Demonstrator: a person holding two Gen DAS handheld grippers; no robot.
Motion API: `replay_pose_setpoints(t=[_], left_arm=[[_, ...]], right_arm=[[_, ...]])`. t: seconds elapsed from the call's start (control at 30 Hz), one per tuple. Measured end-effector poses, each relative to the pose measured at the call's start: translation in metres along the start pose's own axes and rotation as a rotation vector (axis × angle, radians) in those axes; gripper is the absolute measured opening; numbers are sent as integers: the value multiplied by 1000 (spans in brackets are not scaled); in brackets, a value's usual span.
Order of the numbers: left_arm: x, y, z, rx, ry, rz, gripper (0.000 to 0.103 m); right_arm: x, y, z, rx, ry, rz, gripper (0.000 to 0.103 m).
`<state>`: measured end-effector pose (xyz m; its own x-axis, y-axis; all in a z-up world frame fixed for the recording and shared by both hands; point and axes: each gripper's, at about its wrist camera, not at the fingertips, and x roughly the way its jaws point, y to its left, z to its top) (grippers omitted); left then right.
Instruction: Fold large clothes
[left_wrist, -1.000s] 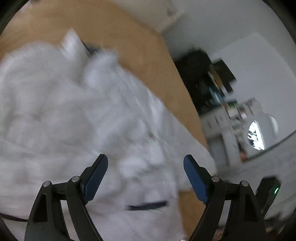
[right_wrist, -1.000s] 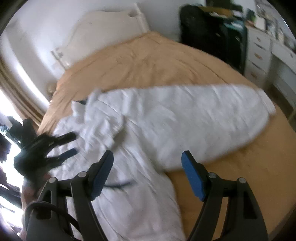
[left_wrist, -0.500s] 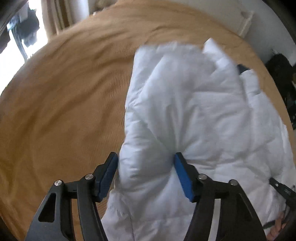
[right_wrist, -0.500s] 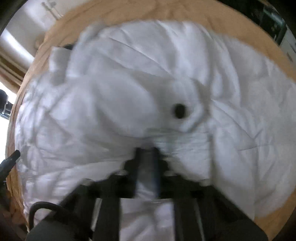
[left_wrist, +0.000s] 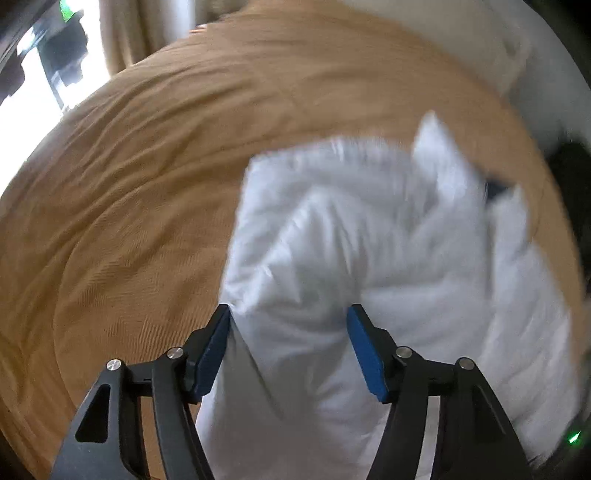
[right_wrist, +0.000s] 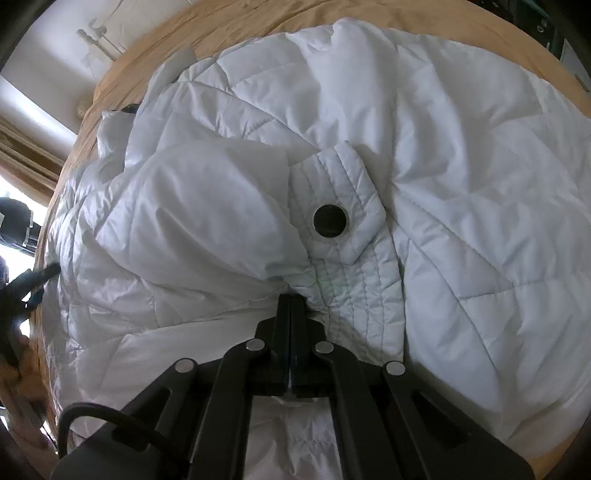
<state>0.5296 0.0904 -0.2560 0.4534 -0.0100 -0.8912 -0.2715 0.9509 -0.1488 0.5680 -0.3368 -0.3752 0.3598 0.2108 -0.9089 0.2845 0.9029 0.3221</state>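
Note:
A white quilted jacket (left_wrist: 388, 229) lies crumpled on a tan bedspread (left_wrist: 129, 184). My left gripper (left_wrist: 290, 325) points down at the jacket's left edge. Its jaws are closing, and the blue pads (left_wrist: 364, 343) press into a puffy fold bunched between them. In the right wrist view the jacket (right_wrist: 461, 166) fills the frame. My right gripper (right_wrist: 291, 302) is shut on a pinch of fabric just below a flap with a black snap button (right_wrist: 330, 220). The fabric gathers into creases at its tips.
The tan bedspread (right_wrist: 240, 26) shows bare to the left of and beyond the jacket. A bright window with curtains (left_wrist: 122, 33) is at the upper left, a white headboard (left_wrist: 517, 48) at the far end. Dark furniture (left_wrist: 572, 162) stands off the bed's right side.
Both grippers came down onto the jacket. The right one went from wide open to shut on the fabric by the snap. The left one swung to the jacket's left edge and narrowed around a fold.

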Motion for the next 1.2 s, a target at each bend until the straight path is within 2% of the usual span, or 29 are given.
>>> replay_pose_setpoints(t=[0.03,0.07,0.13,0.17,0.2,0.23,0.27,0.33,0.37,0.4,0.43,0.5,0.53,0.57,0.6,0.67,0.73,0.8,0.83,0.9,0.97,1.03,1.07,1.1,1.13,1.2], left_arm=[[-5,-1,3,6,-39,6,66],[-7,-7,7,54,-80,48,70],[10,-22,10,171,-70,109,74],[29,-27,7,243,-60,198,75],[35,-30,5,271,-60,260,77],[48,-25,2,299,-56,356,78],[62,-12,1,305,-51,448,80],[65,9,6,245,-51,490,80],[59,24,12,193,-44,496,72],[52,32,16,163,-40,510,51],[42,39,21,146,-40,496,46],[7,48,21,117,-79,402,47],[-12,46,16,114,-106,333,48],[-33,40,4,140,-125,270,56],[-44,31,-9,175,-129,240,64],[-60,6,-50,264,-123,139,70],[-60,-11,-93,320,-84,68,72],[-49,-24,-121,357,-37,80,73],[-29,-18,-133,353,-7,136,73],[-3,-3,-143,300,47,177,75],[8,28,-147,203,47,157,87],[1,39,-148,150,52,173,86],[-7,40,-145,115,53,171,78],[-20,38,-143,94,42,152,67],[-33,28,-141,104,20,133,66],[-61,-7,-139,183,-89,102,69]], right_arm=[[0,0,-1,-5,-1,-5,0],[0,0,-2,-10,-2,-11,0],[2,2,-3,-11,-10,-17,0],[3,2,-3,-9,-16,-17,0],[3,1,-6,-10,-21,-16,0],[3,1,-7,-12,-24,-14,0],[3,0,-8,-15,-27,-10,0],[10,1,-5,-10,-23,0,0],[9,-4,-5,-5,-19,8,0],[9,-5,-6,-3,-15,11,0],[9,-6,-5,-1,-13,13,0],[9,-8,-7,6,-21,19,0],[8,-9,-7,6,-27,21,0],[8,-10,-7,4,-31,22,0],[8,-13,-8,2,-34,24,0],[7,-15,-9,3,-33,30,0],[6,-17,-11,7,-30,40,0],[6,-17,-11,7,-30,45,0],[5,-19,-11,4,-29,46,0],[4,-25,-11,1,-27,49,0],[3,-27,-10,5,-20,57,0],[2,-32,-10,9,-13,67,0],[1,-31,-8,6,-10,67,0],[1,-30,-8,3,-9,66,0],[0,-31,-8,0,-7,64,0],[-1,-32,-9,3,-7,62,0]])
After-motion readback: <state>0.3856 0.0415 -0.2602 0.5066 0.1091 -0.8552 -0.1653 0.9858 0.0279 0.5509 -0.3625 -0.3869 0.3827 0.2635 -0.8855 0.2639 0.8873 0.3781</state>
